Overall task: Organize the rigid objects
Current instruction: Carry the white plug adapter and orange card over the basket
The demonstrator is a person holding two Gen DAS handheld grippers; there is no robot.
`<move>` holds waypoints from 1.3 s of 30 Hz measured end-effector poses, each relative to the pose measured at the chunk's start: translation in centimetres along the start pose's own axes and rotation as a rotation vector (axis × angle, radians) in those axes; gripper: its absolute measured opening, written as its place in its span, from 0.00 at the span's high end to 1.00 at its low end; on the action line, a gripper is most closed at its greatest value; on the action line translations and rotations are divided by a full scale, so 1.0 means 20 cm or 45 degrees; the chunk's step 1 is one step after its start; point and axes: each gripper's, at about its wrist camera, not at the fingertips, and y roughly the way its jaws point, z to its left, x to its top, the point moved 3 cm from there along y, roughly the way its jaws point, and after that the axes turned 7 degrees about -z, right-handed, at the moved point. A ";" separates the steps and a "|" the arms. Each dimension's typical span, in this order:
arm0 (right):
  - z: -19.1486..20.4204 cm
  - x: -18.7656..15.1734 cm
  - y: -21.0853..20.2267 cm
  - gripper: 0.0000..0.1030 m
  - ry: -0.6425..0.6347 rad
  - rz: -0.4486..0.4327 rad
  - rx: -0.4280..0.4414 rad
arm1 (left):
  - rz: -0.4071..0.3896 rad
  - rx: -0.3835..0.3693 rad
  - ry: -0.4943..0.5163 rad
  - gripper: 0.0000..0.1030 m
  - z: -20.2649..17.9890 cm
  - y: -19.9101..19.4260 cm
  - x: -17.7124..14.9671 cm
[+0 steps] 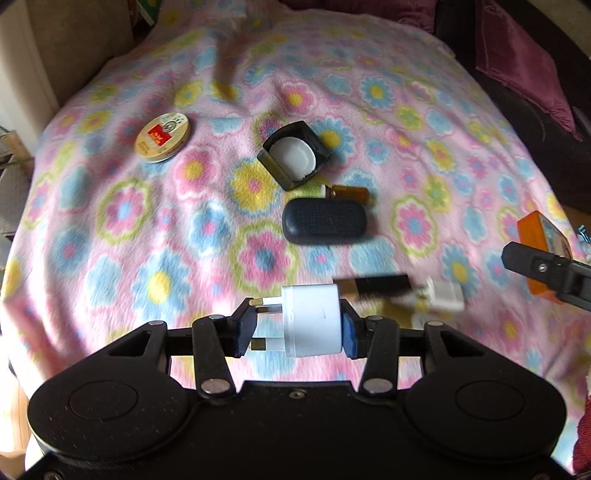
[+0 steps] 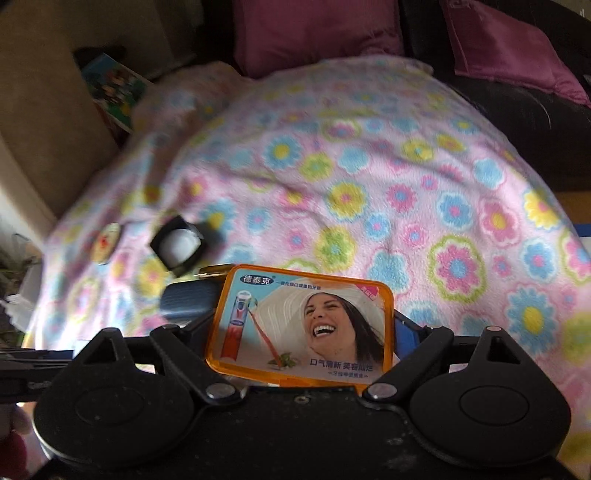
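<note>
My left gripper is shut on a white plug adapter, its prongs pointing left, held above the flowered blanket. My right gripper is shut on an orange box with a laughing woman's picture; the box also shows at the right edge of the left wrist view. On the blanket lie a dark oval case, a brown vial, a black square box with a white lid inside, a round tin, a black stick and a small white adapter.
Purple cushions and a dark sofa lie behind the blanket. A beige wall or cabinet stands at left with a colourful book beside it.
</note>
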 end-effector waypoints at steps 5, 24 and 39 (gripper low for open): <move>-0.02 -0.14 -0.24 0.11 0.000 -0.010 0.070 | -0.010 -0.031 -0.002 0.56 -0.02 -0.15 -0.20; 0.03 -0.69 -0.66 0.11 -0.196 0.076 0.169 | 0.029 0.000 0.028 0.56 -0.04 -0.27 -0.61; 0.08 -0.72 -0.60 0.11 -0.244 0.124 0.197 | 0.082 0.136 0.105 0.56 -0.07 -0.19 -0.65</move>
